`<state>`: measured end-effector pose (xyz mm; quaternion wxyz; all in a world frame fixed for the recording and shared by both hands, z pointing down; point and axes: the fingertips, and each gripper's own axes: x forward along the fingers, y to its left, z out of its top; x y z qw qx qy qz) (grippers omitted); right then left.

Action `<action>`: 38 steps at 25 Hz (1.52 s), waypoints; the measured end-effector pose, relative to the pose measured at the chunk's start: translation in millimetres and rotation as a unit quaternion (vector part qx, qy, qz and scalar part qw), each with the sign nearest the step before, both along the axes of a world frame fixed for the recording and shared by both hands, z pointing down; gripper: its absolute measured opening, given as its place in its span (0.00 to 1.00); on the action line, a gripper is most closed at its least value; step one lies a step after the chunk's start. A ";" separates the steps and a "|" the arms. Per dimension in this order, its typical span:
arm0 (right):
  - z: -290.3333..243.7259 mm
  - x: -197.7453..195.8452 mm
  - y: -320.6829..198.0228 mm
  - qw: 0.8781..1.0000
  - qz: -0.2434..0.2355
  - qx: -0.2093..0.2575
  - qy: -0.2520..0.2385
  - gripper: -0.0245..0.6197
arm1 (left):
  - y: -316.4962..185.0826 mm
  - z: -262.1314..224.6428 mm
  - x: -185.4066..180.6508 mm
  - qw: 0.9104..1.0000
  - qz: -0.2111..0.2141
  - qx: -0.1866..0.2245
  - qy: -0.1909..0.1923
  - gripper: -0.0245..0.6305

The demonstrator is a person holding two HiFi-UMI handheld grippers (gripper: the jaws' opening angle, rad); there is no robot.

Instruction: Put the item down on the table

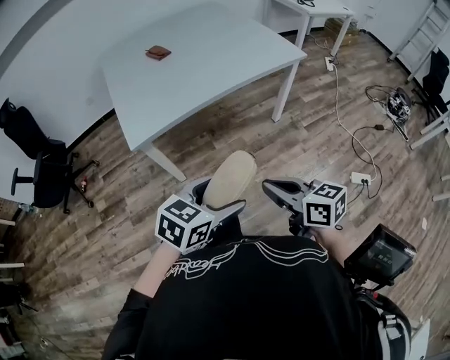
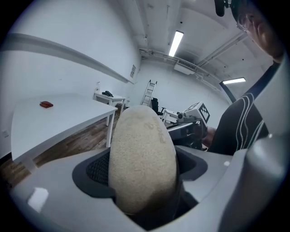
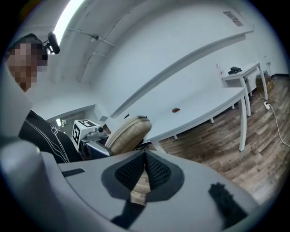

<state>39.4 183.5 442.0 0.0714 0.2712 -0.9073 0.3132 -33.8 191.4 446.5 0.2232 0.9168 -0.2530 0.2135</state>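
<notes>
A beige oval zippered pouch (image 1: 229,178) stands upright between the jaws of my left gripper (image 1: 216,200), which is shut on it, held over the wooden floor in front of the person's chest. It fills the middle of the left gripper view as the pouch (image 2: 142,158), and the right gripper view shows the pouch (image 3: 129,133) from the side. My right gripper (image 1: 278,188) hangs beside it to the right, its jaws closed together with nothing between them (image 3: 145,159). The white table (image 1: 211,63) lies ahead, beyond the pouch.
A small brown item (image 1: 158,52) lies on the table's far left part. A black office chair (image 1: 35,158) stands at the left. A second white table (image 1: 316,10), a ladder (image 1: 422,28) and a power strip (image 1: 361,178) with cables are at the right.
</notes>
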 end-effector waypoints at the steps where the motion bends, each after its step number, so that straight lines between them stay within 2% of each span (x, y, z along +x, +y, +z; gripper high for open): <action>1: 2.9 -2.5 -18.1 1.000 0.002 -0.005 0.001 0.05 | -19.0 2.8 -2.7 1.000 0.000 -0.003 0.001 0.65; 6: 6.6 -23.2 -120.5 1.000 0.012 -0.022 0.011 0.05 | -122.9 13.6 -28.7 1.000 0.008 -0.004 -0.018 0.65; 11: -19.0 -44.9 -222.6 1.000 0.020 0.003 0.020 0.05 | -218.8 7.7 -65.1 1.000 -0.010 -0.009 -0.009 0.65; 14: -30.8 -57.4 -259.8 0.999 0.021 0.021 0.018 0.05 | -257.2 1.9 -74.5 1.000 -0.012 0.001 -0.011 0.65; 17: -26.5 -65.2 -275.0 0.999 0.021 0.019 0.021 0.05 | -278.7 2.2 -78.0 1.000 -0.008 0.005 -0.013 0.65; 25: -6.0 -35.9 -309.1 0.999 0.040 -0.005 0.005 0.05 | -331.3 6.4 -51.5 0.999 0.002 0.014 -0.036 0.65; 29: -1.7 -20.3 -341.6 0.999 0.032 -0.011 -0.006 0.05 | -361.3 9.2 -31.5 0.998 0.006 0.021 -0.056 0.65; 38: 13.1 13.8 -429.9 0.999 0.022 -0.033 -0.016 0.05 | -467.1 36.1 -8.1 0.992 -0.028 0.040 -0.117 0.65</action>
